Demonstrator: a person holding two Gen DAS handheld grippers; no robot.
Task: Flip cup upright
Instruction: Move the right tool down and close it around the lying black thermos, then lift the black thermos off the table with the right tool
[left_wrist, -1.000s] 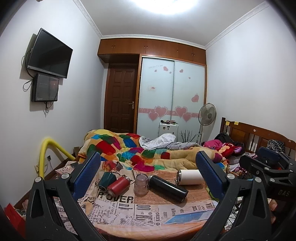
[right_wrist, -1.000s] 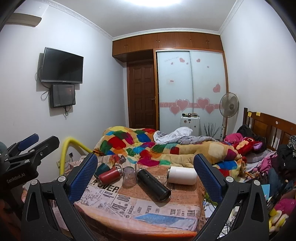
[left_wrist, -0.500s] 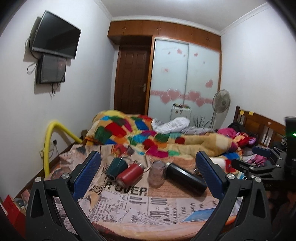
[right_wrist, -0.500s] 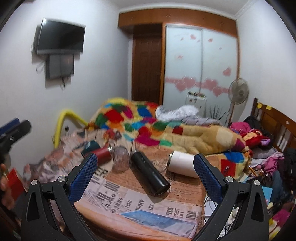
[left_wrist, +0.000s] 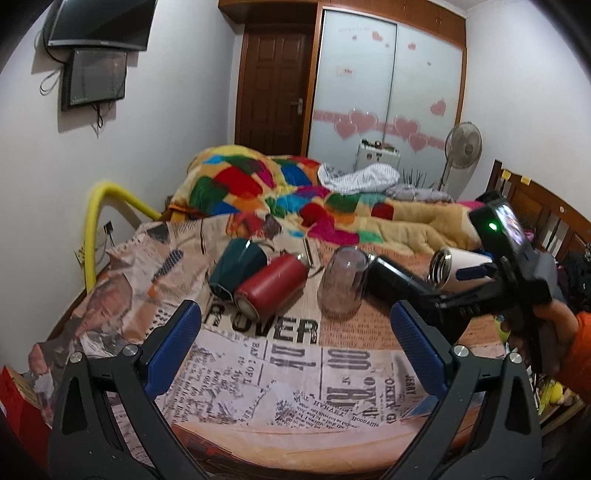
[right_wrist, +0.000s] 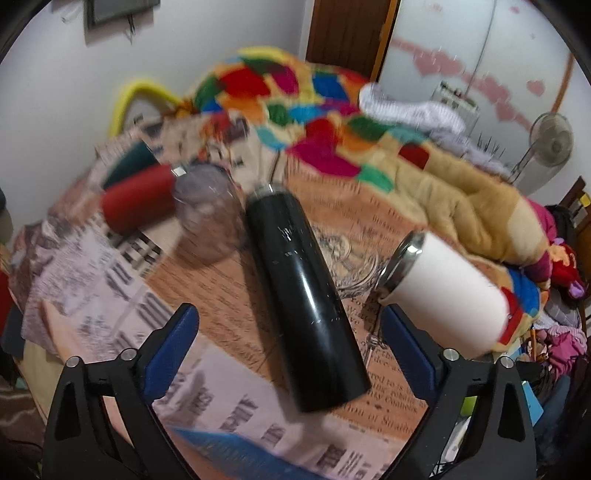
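Several cups lie on a newspaper-print tablecloth (left_wrist: 288, 365). A dark green cup (left_wrist: 236, 267) and a red cup (left_wrist: 271, 286) lie on their sides at the left. A clear glass (left_wrist: 343, 282) stands mouth down in the middle. A black flask (right_wrist: 304, 291) lies on its side between my right gripper's open fingers. A white steel-rimmed cup (right_wrist: 447, 291) lies on its side at the right. My right gripper (right_wrist: 290, 350) is open and low over the black flask. My left gripper (left_wrist: 295, 336) is open and empty, short of the red cup and glass.
A bed with a colourful patchwork quilt (left_wrist: 280, 188) lies right behind the table. A yellow padded rail (left_wrist: 96, 221) stands at the left. A wooden headboard (left_wrist: 535, 206) and a fan (left_wrist: 461, 144) are at the right. The table's front edge (left_wrist: 295, 446) is near my left gripper.
Both grippers have moved forward and down toward the table. The right gripper has closed in on the black flask, which now lies between its fingers. All cups have stayed in place.
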